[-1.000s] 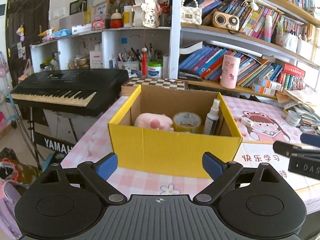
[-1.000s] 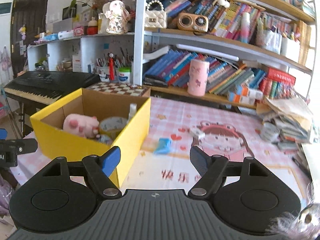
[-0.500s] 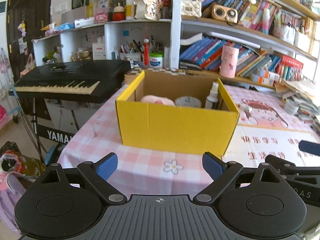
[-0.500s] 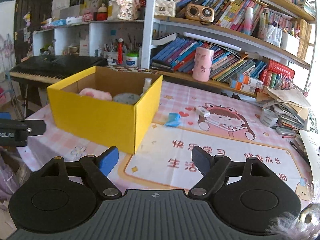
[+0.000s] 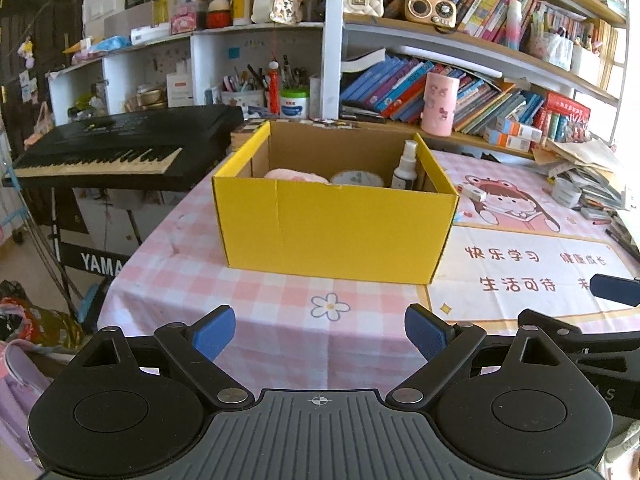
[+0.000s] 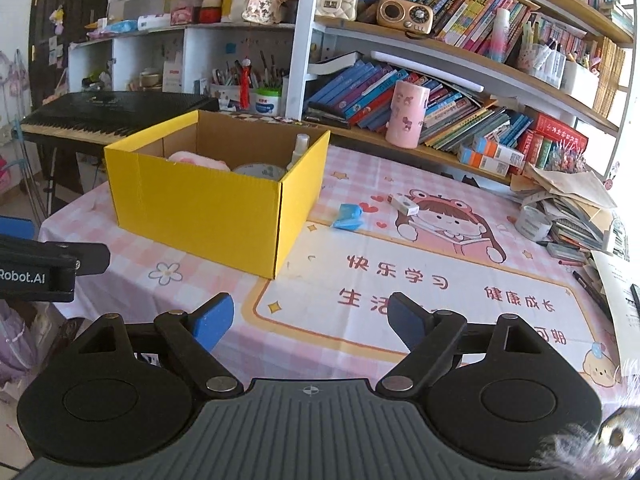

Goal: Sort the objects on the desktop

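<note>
Both your grippers hung empty at the table's near edge.
Your left gripper (image 5: pixel 320 330) gaped wide; your right gripper (image 6: pixel 310 320) had just been widening, the yellow box (image 6: pixel 200 208) beyond.

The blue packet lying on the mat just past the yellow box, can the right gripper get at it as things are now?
Probably yes. The blue packet lies in the open on the mat, apart from the yellow box. The right gripper is open and empty, with only bare mat between them.

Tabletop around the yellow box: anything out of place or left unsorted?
Two small things lie loose on the mat right of the yellow box: a crumpled blue packet and a small white box. Nothing looks spilled or damaged.
</note>
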The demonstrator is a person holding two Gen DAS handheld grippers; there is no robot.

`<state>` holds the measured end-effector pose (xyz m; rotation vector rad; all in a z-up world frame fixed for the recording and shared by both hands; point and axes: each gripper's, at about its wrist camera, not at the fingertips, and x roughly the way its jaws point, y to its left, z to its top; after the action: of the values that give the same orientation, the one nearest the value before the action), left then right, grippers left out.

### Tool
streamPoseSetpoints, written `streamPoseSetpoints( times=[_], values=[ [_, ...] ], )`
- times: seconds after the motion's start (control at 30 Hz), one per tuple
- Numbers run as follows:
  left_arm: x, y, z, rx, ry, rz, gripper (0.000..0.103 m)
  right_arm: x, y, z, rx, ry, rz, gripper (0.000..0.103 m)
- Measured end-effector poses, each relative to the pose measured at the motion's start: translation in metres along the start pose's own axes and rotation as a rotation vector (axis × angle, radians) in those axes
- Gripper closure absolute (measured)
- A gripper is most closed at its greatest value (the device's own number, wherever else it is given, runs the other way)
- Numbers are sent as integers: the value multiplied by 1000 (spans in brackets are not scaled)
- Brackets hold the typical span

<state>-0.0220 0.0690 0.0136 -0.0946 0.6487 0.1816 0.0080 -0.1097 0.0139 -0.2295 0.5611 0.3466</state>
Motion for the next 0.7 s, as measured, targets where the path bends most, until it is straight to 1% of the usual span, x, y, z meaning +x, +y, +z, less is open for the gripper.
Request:
streamPoseSetpoints(
  times=[0.13, 0.3, 0.7],
  values=[
    [3, -5, -2, 15, 23, -23, 9, -2, 1, -5, -6, 25, 0, 18],
    [6, -15, -4, 51, 45, -61, 9, -3, -4, -11, 11, 58, -21, 17],
    [15, -43, -4, 137, 73, -158, 9, -11, -23, -24, 74, 109, -107, 17]
  ],
)
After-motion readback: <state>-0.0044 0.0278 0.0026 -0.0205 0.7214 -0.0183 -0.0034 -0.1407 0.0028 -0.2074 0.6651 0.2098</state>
